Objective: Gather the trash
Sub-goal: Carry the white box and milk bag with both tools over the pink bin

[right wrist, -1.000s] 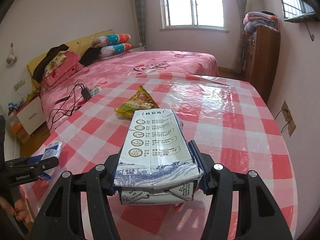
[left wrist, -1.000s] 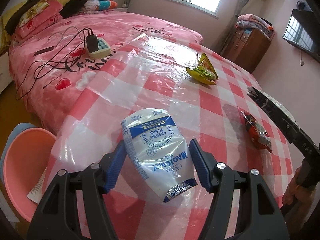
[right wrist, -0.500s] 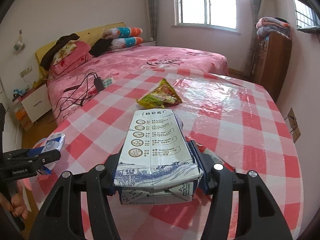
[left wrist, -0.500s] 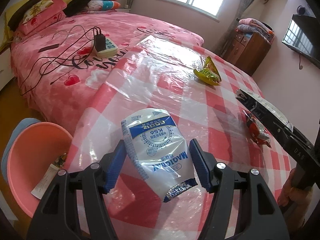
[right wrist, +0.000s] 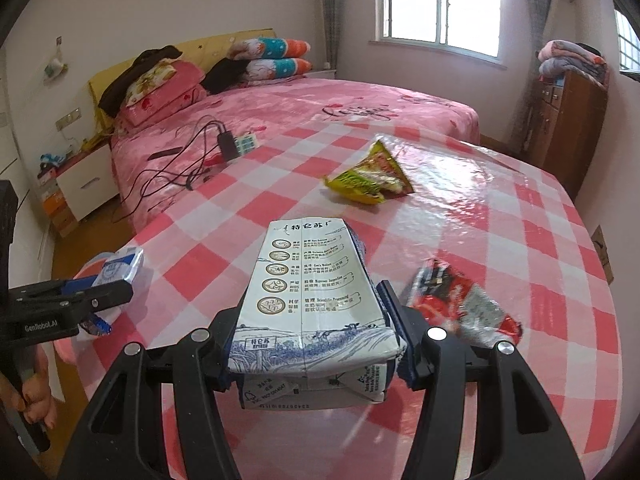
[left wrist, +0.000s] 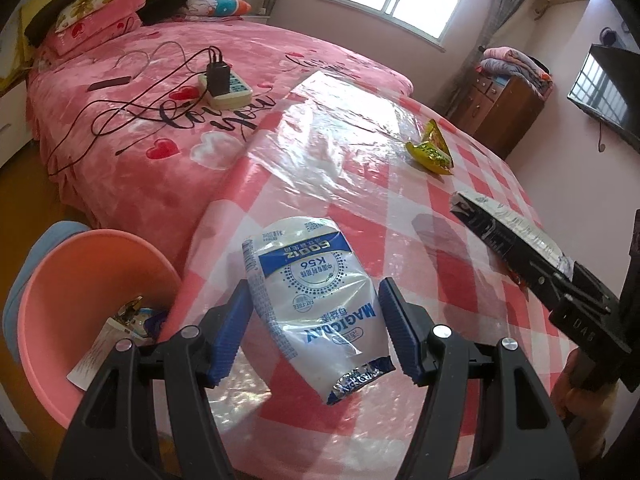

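Note:
My left gripper (left wrist: pixel 316 316) is shut on a white and blue milk pouch (left wrist: pixel 316 300) and holds it above the table's left edge, beside a pink bin (left wrist: pixel 92 304) on the floor that holds some scraps. My right gripper (right wrist: pixel 312 328) is shut on a white milk carton (right wrist: pixel 312 296) above the checked table (right wrist: pixel 500 240). A yellow-green snack wrapper (right wrist: pixel 370 176) lies further back on the table, also in the left wrist view (left wrist: pixel 430 150). A red wrapper (right wrist: pixel 460 304) lies just right of the carton. The left gripper with its pouch shows in the right wrist view (right wrist: pixel 80 296).
A pink bed (left wrist: pixel 160 92) with a power strip (left wrist: pixel 226 88) and cables stands beside the table. A wooden cabinet (right wrist: pixel 568 120) with folded blankets stands at the back right. A white nightstand (right wrist: pixel 84 184) stands at the left wall.
My left gripper has moved with the pouch toward the table's left edge, bringing the pink bin closer. My right gripper has carried the carton leftward; the red wrapper has come into its view.

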Demonstrator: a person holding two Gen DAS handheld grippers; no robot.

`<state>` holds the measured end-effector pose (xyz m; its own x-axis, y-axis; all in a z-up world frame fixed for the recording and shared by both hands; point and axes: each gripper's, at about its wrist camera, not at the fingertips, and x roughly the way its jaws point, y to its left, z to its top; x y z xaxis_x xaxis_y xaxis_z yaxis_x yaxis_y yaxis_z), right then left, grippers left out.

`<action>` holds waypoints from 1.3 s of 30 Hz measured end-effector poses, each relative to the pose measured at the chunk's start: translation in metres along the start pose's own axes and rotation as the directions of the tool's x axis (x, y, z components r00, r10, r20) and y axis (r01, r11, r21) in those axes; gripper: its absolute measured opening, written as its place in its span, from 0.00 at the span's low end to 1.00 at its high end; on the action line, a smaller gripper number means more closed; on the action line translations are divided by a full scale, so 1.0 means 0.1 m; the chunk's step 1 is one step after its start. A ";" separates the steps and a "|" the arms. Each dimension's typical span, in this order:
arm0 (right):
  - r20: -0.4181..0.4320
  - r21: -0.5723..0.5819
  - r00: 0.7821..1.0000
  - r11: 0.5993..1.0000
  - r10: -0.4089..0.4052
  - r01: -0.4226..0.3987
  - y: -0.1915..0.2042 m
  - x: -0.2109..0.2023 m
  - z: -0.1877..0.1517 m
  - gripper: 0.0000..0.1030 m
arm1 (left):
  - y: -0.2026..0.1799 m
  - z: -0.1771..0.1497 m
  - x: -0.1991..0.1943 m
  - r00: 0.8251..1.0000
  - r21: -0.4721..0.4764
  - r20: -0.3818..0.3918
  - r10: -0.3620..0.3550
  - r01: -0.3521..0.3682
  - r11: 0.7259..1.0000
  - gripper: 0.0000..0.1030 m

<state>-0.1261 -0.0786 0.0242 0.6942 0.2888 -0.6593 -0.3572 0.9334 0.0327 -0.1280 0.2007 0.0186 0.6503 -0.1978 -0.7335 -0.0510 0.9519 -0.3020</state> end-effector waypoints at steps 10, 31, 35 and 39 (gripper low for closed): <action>-0.027 -0.056 0.999 0.998 0.031 -0.032 0.34 0.08 0.00 0.57 | 0.26 -0.03 -0.11 1.000 -0.040 0.015 -0.008 0.009 0.999 0.63; -0.072 -0.156 0.987 0.976 0.145 -0.154 1.14 0.22 0.08 0.57 | 0.98 -0.14 -0.44 0.997 -0.168 0.073 0.028 -0.015 0.986 0.63; -0.087 -0.167 0.981 0.968 0.173 -0.186 1.28 0.25 0.08 0.57 | 1.13 -0.17 -0.48 0.996 -0.196 0.082 0.040 -0.024 0.980 0.63; -0.105 -0.176 0.972 0.958 0.209 -0.225 1.42 0.28 0.08 0.57 | 1.29 -0.20 -0.51 0.994 -0.226 0.086 0.060 -0.039 0.973 0.63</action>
<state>-0.1520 0.0635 0.0163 0.5351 0.4534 -0.7128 -0.6086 0.7921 0.0470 -0.1833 0.3293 0.0050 0.7090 -0.1196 -0.6950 -0.2466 0.8813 -0.4032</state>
